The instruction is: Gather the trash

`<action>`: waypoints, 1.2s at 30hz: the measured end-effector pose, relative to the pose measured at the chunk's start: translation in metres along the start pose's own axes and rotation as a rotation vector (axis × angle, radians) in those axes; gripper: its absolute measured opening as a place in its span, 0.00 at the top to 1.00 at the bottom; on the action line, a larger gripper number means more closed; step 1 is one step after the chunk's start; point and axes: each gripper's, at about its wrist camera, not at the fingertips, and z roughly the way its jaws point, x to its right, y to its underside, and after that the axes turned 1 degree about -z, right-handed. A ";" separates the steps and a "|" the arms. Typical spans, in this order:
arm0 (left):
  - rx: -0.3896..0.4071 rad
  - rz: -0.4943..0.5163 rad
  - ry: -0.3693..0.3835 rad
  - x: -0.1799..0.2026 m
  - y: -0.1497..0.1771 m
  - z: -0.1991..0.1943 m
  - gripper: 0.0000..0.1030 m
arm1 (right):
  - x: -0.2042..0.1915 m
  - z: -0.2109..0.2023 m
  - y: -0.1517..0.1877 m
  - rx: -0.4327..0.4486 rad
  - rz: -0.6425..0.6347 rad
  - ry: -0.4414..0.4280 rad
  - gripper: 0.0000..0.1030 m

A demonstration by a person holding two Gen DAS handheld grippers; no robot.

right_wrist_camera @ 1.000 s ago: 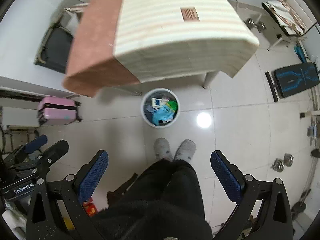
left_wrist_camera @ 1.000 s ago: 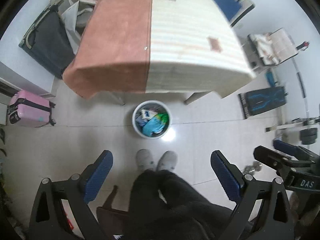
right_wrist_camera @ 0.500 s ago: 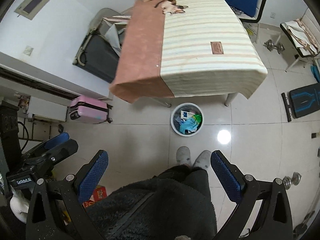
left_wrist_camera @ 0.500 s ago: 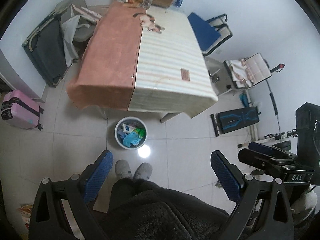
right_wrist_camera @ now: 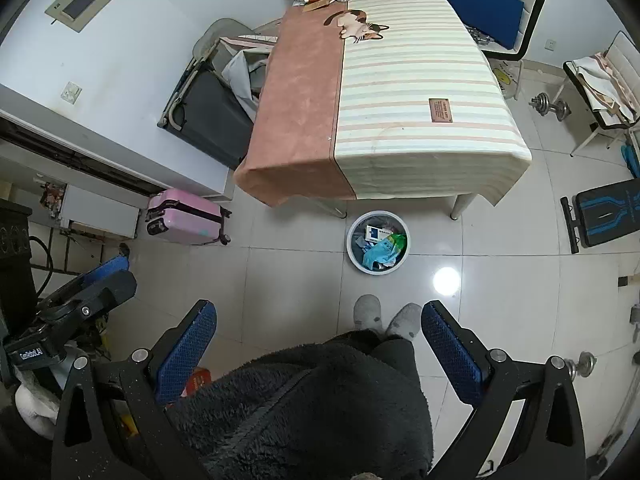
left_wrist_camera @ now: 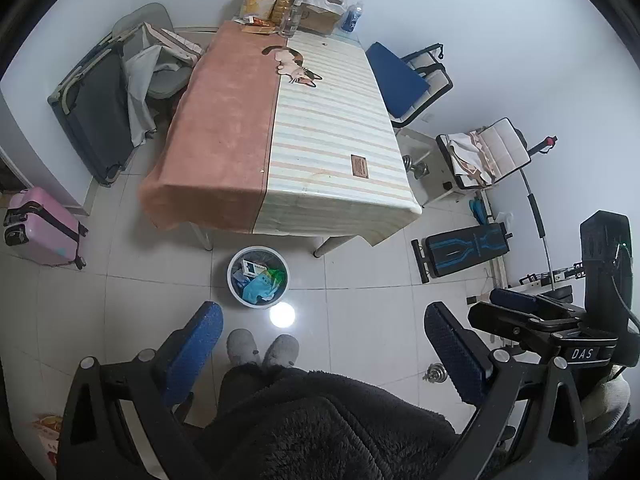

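A round white trash bin (left_wrist_camera: 258,275) stands on the tiled floor in front of the table; it holds blue, green and white wrappers. It also shows in the right wrist view (right_wrist_camera: 378,243). My left gripper (left_wrist_camera: 322,354) is open and empty, held high above the floor over the person's legs. My right gripper (right_wrist_camera: 318,352) is open and empty too, at a similar height. The right gripper also shows at the right edge of the left wrist view (left_wrist_camera: 532,316), and the left gripper at the left of the right wrist view (right_wrist_camera: 80,296).
A table (left_wrist_camera: 280,140) with a pink and striped cloth has bags, bottles and a box (left_wrist_camera: 296,8) at its far end. A pink suitcase (left_wrist_camera: 38,228), a dark folded cot (left_wrist_camera: 92,108), blue chair (left_wrist_camera: 404,76), a bench (left_wrist_camera: 466,248) and dumbbells (right_wrist_camera: 550,106) surround it.
Both grippers have risen and pulled back from the table. The bin and table now look smaller and the far end of the table has come into view.
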 end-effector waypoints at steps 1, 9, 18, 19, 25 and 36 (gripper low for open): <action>0.000 -0.001 -0.002 0.000 0.000 0.000 0.00 | 0.000 0.001 0.000 0.000 -0.001 0.001 0.00; -0.003 0.001 -0.001 -0.004 0.002 -0.003 0.00 | 0.001 -0.004 0.002 0.009 -0.003 0.005 0.00; -0.020 -0.005 0.001 0.005 0.006 0.002 0.00 | 0.002 -0.006 0.001 0.001 0.002 0.012 0.00; -0.020 -0.005 0.000 0.005 0.005 0.001 0.00 | 0.002 -0.006 0.001 0.001 0.004 0.011 0.00; -0.016 -0.007 -0.003 0.007 0.004 0.002 0.00 | 0.005 -0.006 -0.004 0.005 0.013 0.012 0.00; -0.017 0.006 -0.002 0.013 -0.001 0.002 0.00 | 0.010 -0.009 -0.005 0.005 0.026 0.014 0.00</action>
